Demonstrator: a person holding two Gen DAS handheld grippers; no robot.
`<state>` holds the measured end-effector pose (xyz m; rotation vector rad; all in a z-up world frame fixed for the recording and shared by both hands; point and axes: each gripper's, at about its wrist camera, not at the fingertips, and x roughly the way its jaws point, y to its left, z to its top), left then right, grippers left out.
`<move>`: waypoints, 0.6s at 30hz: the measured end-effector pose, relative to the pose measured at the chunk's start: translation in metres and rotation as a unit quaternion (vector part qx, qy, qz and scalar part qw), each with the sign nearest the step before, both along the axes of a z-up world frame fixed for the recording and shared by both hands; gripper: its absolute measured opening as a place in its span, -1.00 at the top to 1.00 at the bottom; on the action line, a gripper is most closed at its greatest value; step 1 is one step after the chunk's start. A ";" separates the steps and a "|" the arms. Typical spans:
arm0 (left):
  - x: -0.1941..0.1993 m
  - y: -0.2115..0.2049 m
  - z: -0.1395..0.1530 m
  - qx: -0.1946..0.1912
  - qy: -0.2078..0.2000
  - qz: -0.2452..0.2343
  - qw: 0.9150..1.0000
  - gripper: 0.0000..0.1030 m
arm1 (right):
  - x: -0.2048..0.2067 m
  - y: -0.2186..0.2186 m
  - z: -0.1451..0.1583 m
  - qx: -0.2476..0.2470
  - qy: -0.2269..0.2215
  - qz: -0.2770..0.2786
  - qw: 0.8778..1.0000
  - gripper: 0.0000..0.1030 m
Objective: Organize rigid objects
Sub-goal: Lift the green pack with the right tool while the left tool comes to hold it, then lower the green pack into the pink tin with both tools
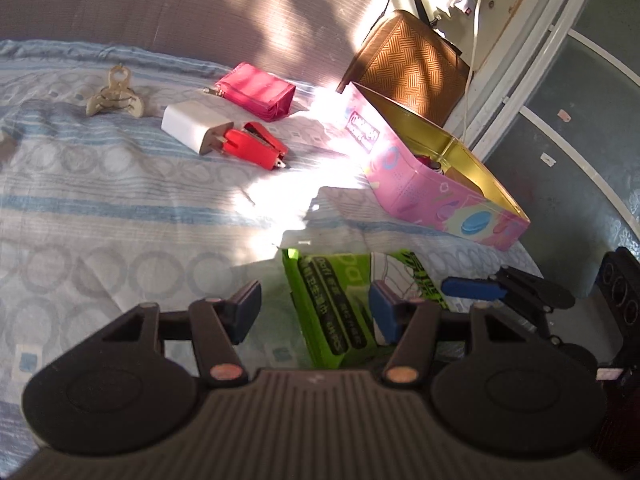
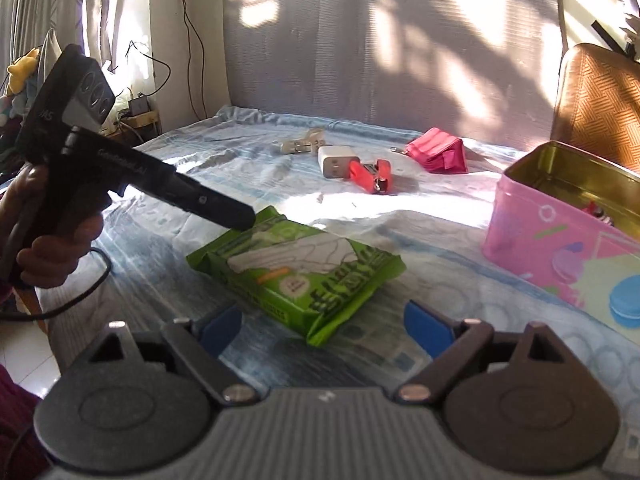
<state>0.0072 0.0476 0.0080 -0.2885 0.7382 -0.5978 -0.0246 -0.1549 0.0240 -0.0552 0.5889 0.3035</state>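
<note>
I am looking over a bed covered in a pale blue and white sheet patterned with rings and stripes (image 1: pixel 120 208). Lying directly on it: a green plastic packet with white artwork (image 2: pixel 296 272) nearest me; a pink rectangular tin box with a gold interior (image 1: pixel 436 184), standing open to the right; a white square charger plug (image 1: pixel 196 128) touching a red stapler (image 1: pixel 254 148); a pink fabric pouch (image 1: pixel 258 90) just behind them; a beige hair claw clip (image 1: pixel 114 96) further left.

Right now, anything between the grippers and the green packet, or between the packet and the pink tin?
Nothing visible. Both the left gripper and right gripper stand open just short of the green packet. Bare bedsheet runs to the open pink tin.
</note>
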 end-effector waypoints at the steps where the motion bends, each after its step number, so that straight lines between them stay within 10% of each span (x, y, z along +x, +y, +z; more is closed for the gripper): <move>1: 0.001 -0.002 -0.005 -0.009 0.016 -0.003 1.000 -0.19 | 0.006 0.002 -0.003 0.001 0.008 0.003 1.000 -0.70; 5: 0.000 -0.023 -0.007 -0.006 0.010 -0.027 1.000 0.04 | 0.013 0.009 -0.010 -0.002 0.009 0.015 1.000 -0.19; 18: 0.025 -0.170 0.048 0.015 -0.067 -0.176 0.982 0.03 | -0.067 -0.082 0.026 -0.040 -0.084 -0.162 0.982 -0.14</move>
